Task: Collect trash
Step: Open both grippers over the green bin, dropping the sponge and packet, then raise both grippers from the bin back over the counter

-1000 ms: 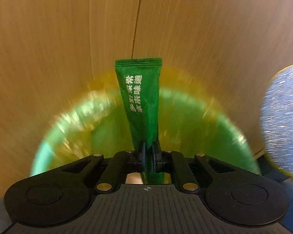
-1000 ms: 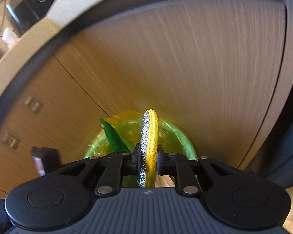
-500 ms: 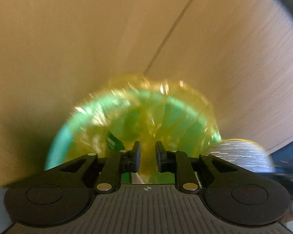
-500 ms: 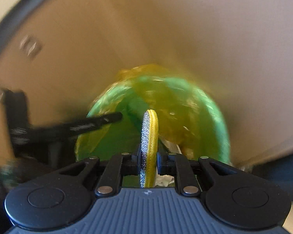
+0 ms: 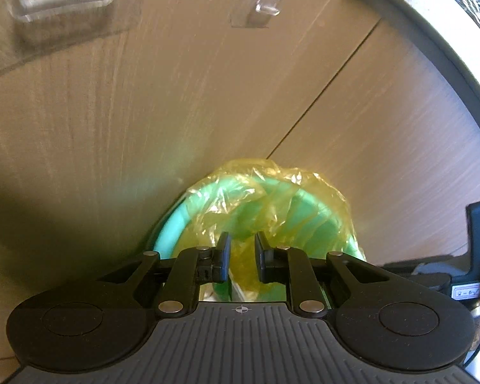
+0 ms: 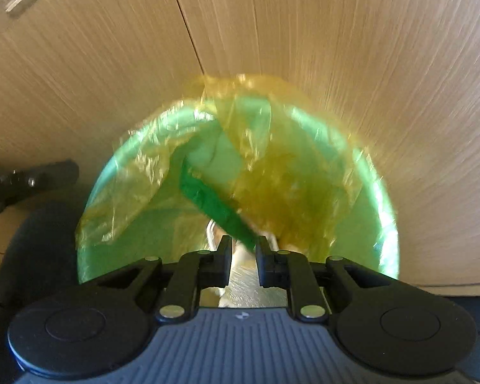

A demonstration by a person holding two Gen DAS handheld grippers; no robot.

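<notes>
A green bin lined with a crinkled yellow bag stands against a wooden cabinet. My left gripper hovers over its near rim, open, with nothing between its fingers. In the right wrist view the bin fills the middle, and a green sachet leans inside it. My right gripper is right above the bin mouth. Its jaws are opening and the pads press on nothing. A glittery yellow scouring pad shows below the gap, down in the bin.
Wooden cabinet doors rise directly behind the bin, with clear handles high up. A pale counter edge curves across the top right. Part of the other gripper shows at the right edge and at the left edge.
The left gripper let go of the green sachet, which now lies in the bin, and drew back and up. The right gripper came down over the bin and released the scouring pad.
</notes>
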